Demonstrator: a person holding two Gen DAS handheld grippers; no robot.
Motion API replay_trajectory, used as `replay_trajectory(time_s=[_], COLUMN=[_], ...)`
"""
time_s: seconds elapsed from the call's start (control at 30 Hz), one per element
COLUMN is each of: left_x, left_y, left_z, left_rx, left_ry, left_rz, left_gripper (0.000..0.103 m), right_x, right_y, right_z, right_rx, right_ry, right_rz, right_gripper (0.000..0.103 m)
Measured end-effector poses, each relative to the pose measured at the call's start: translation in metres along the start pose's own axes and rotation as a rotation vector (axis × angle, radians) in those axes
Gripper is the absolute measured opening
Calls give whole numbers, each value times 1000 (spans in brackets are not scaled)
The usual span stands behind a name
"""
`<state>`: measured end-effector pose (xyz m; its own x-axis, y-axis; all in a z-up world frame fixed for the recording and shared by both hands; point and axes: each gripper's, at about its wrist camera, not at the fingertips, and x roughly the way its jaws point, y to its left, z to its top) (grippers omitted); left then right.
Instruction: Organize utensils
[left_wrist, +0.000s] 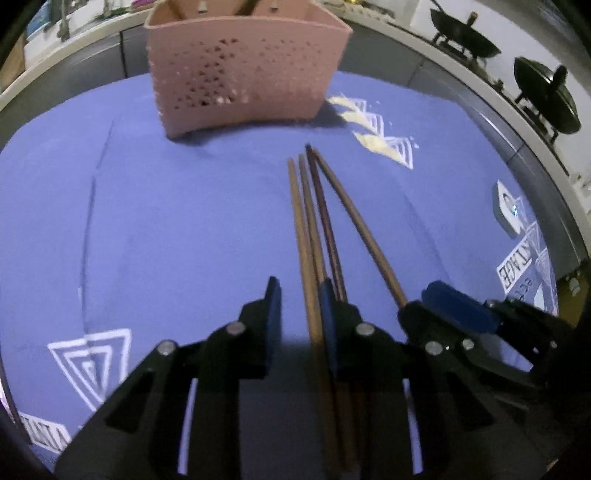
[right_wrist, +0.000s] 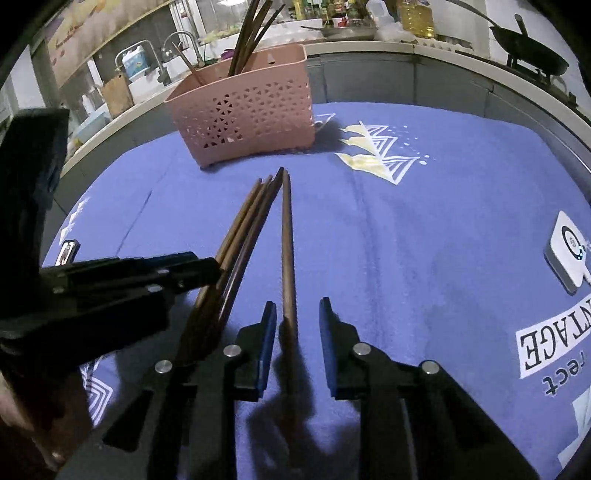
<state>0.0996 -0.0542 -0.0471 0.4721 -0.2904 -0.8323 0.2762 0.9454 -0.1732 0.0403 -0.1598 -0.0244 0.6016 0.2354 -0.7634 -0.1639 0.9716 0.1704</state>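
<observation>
Left fingers (left_wrist: 272, 317) stand part-way in, with a gap still showing: the left gripper (left_wrist: 300, 291) straddles at least one light brown chopstick (left_wrist: 304, 236). It lies against the right-hand finger and clear of the left one, so nothing is clamped. Can't tell if the darker sticks beside it pass between the fingers or under them. Right fingers (right_wrist: 267, 332) are the same story. The right gripper (right_wrist: 297, 306) has the lone chopstick (right_wrist: 286, 240) between its fingers, with cloth visible on both sides of it, so no grip there either. Both grippers are low, angled down at the near ends of the sticks, side by side and close. Four loose chopsticks in all lie on the blue cloth (left_wrist: 166, 221) over the tabletop: three bunched (right_wrist: 240, 229) on the left, the single one just right of them, tips converging toward the far side. The pink basket (right_wrist: 251, 114) sits further back, left of centre, well apart from those tips. It already holds several standing chopsticks (right_wrist: 251, 33). My read: partly done, since some are binned. These four are still to be pinched, lifted and dropped in. A white device (right_wrist: 565, 251) sits at the right edge, not in the way. Risk: the bunched three may come up together or scatter.
</observation>
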Motion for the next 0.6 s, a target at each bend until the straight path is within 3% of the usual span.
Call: replay_trajectory(time_s=[0.13,0.27,0.33,0.37,0.4,0.43,0.6], left_x=[-3,-3,3,6,6,5,-7], left_y=[0,2,-8,-12,-11,-9,19], left_z=[2,4,4,3,2,2,-7], left_rx=[30,24,54,80,88,87,77], left_ry=[-20,-5,-14,-25,-29,-28,-12], left_rz=[38,30,68,90,93,80,59], left_gripper=[21,19,19,16,8,8,6], right_x=[2,5,11,13,13,12,-1], right_y=[1,10,15,15,15,13,-8], right_z=[-1,1,4,4,4,4,-9], right_rx=[-6,-30,-40,-45,-48,-44,3], right_ry=[7,4,11,10,4,4,37], right_rz=[-3,-15,-17,-20,-38,-46,-7], right_gripper=[24,24,24,23,12,7,7])
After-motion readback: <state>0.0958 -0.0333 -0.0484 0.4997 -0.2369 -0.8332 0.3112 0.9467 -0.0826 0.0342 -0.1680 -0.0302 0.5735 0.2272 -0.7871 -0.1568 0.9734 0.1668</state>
